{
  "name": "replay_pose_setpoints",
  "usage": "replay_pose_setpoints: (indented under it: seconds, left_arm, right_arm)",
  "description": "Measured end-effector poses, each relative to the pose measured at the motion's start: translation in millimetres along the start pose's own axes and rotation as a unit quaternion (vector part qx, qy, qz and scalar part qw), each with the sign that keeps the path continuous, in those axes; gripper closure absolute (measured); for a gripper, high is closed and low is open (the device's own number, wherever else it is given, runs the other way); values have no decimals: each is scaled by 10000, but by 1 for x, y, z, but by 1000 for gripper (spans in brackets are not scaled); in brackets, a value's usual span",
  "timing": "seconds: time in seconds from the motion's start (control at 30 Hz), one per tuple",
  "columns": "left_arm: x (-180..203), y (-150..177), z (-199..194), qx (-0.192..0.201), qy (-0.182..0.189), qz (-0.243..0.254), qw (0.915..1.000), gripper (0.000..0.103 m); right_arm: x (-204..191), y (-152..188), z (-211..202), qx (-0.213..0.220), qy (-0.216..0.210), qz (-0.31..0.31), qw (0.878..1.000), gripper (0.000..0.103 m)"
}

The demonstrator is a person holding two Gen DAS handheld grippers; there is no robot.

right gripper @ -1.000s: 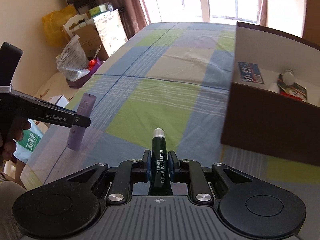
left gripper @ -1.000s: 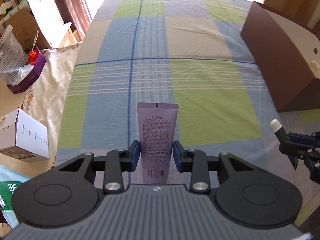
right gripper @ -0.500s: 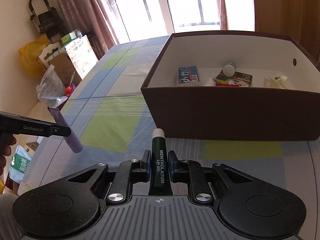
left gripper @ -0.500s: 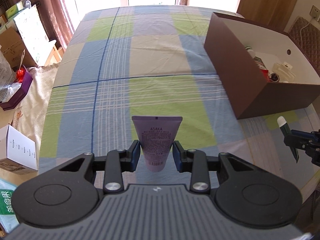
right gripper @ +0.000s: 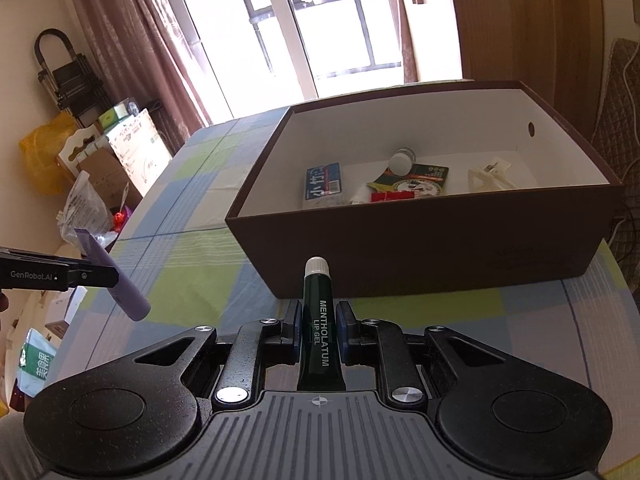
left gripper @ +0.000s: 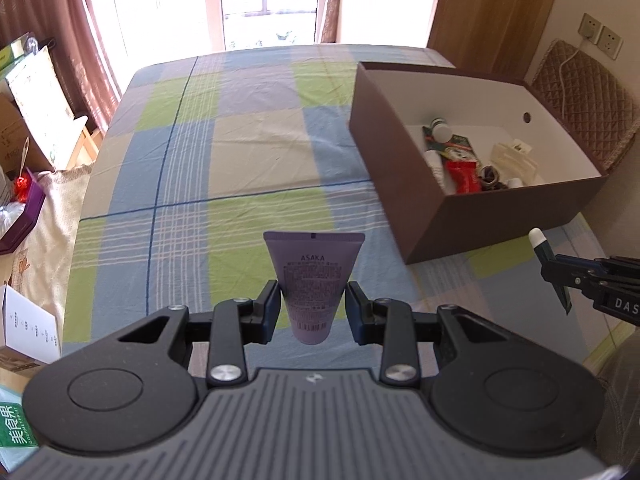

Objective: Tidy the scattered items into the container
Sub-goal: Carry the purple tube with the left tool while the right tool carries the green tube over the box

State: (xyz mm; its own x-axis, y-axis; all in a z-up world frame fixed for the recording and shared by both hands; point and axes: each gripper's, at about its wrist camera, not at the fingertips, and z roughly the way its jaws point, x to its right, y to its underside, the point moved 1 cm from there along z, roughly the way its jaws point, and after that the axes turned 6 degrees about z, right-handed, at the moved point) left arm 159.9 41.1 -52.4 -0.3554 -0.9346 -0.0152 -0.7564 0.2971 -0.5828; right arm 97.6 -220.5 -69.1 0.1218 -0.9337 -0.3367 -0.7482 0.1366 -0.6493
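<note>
Carrying is the step in hand: the purple ASAKA tube [left gripper: 314, 286] is clamped in the left fingers [left gripper: 313, 312] above the checked tabletop [left gripper: 224, 160], the Mentholatum lip gel tube [right gripper: 320, 328] in the right fingers [right gripper: 319, 330]. Next, I judge, both go over the brown box [left gripper: 384, 168] at two o'clock, then get released.

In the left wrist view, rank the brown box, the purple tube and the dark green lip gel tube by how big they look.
1. brown box, by far the largest
2. purple tube, held in the left claw close to the camera, so it looks bigger than it is
3. dark green lip gel tube, partly hidden by the right claw
</note>
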Motion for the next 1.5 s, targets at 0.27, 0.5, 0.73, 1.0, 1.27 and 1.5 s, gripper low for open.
replay_pose_setpoints:
  seconds: [0.27, 0.5, 0.73, 1.0, 1.27, 1.5]
  left_arm:
    - [32, -22, -17, 291, 264, 238, 9989, 73]
    - [60, -51, -24, 533, 497, 514, 9960, 73]
    - [87, -78, -21, 688, 667, 773, 9924, 73]
    - [118, -106, -10, 851, 777, 1065, 9876, 73]
    - [138, -123, 4, 934, 831, 1211, 9847, 73]
    - [148, -135, 18, 928, 888, 1311, 9830, 73]
  right_arm:
    - [28, -13, -25, 264, 137, 275, 9992, 83]
    - [50, -24, -43, 461, 213, 453, 9977, 83]
    - [68, -41, -56, 702, 260, 482, 9960, 83]
    - [80, -67, -62, 945, 291, 338, 9945, 83]
    - [85, -95, -58, 1149, 346, 79, 9927, 83]
    - [94, -112, -43, 1157, 486, -160, 9920, 83]
